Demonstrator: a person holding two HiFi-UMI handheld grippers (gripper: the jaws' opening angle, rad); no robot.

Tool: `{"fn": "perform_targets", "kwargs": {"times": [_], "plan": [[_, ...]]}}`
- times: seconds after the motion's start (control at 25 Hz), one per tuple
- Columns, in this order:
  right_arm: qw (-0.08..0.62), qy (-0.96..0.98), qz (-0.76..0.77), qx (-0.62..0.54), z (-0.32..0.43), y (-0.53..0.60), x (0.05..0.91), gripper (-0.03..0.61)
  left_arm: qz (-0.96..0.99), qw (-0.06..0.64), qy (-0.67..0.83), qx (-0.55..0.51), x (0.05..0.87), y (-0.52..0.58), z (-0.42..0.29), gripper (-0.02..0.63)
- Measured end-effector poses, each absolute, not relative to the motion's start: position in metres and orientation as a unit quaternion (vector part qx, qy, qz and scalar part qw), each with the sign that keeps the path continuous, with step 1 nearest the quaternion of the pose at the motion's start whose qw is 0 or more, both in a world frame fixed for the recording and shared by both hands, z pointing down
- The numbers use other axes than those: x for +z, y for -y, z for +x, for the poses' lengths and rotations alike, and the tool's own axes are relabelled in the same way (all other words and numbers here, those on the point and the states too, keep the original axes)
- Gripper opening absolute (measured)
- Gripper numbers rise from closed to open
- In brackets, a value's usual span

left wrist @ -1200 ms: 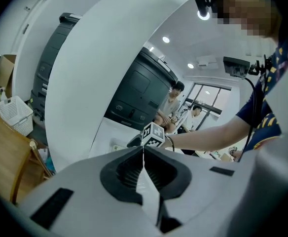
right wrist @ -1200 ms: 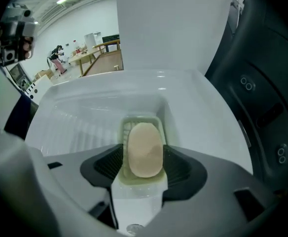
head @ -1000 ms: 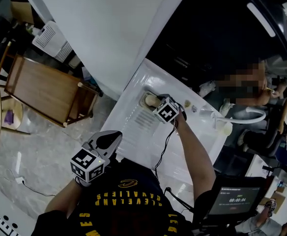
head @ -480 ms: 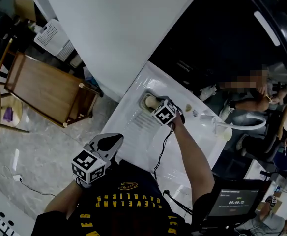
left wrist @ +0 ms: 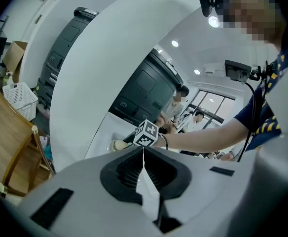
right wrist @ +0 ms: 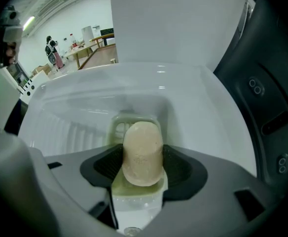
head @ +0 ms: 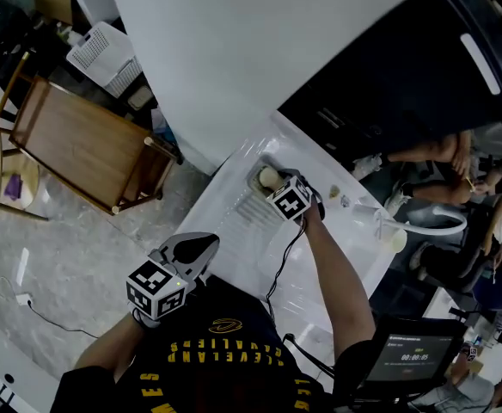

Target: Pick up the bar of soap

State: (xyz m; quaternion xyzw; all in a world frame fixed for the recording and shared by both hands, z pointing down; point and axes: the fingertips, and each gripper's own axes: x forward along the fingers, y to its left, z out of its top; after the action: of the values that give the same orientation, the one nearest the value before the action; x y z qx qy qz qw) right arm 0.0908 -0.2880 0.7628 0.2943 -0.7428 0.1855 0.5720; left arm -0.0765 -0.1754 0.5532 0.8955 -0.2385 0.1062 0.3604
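The beige bar of soap (right wrist: 142, 149) stands between the black pads of my right gripper (right wrist: 142, 168), which is shut on it from both sides. Right behind and under it lies a pale green soap dish (right wrist: 129, 124) in the back corner of a white sink (right wrist: 75, 110). In the head view the soap (head: 269, 176) shows just beyond the right gripper (head: 278, 185) and its marker cube. My left gripper (head: 201, 246) hangs near my body, off the sink. Its jaws (left wrist: 143, 155) are shut with nothing in them.
A white wall panel (head: 260, 50) rises behind the sink, with a dark grey machine (head: 397, 76) to its right. A wooden cart (head: 88, 157) and a white basket (head: 103, 52) stand on the floor at left. A screen (head: 406, 357) sits at lower right.
The head view has shifted slightly. The right gripper stays at the soap dish on the soap, and the left gripper holds its place.
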Motion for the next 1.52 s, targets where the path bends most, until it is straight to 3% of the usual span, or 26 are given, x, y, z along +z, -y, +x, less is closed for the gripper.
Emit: {"fn": "perform_targets", "kwargs": {"times": [0.56, 1.0, 1.2, 1.52], "plan": [[0.572, 0.735, 0.346, 0.113, 0.098, 0.29, 0.759, 0.259, 0.89, 0.371, 0.238, 0.117, 0.558, 0.168, -0.076, 0.013], [0.505, 0.75, 0.415, 0.101, 0.096, 0.294, 0.722, 0.259, 0.892, 0.368, 0.233, 0.119, 0.561, 0.171, -0.072, 0.013], [0.43, 0.763, 0.467, 0.123, 0.09, 0.283, 0.68, 0.259, 0.903, 0.349, 0.22, 0.118, 0.547, 0.168, -0.067, 0.014], [0.244, 0.789, 0.529, 0.193, 0.086, 0.244, 0.597, 0.259, 0.919, 0.321, 0.191, 0.126, 0.524, 0.162, -0.04, 0.013]]}}
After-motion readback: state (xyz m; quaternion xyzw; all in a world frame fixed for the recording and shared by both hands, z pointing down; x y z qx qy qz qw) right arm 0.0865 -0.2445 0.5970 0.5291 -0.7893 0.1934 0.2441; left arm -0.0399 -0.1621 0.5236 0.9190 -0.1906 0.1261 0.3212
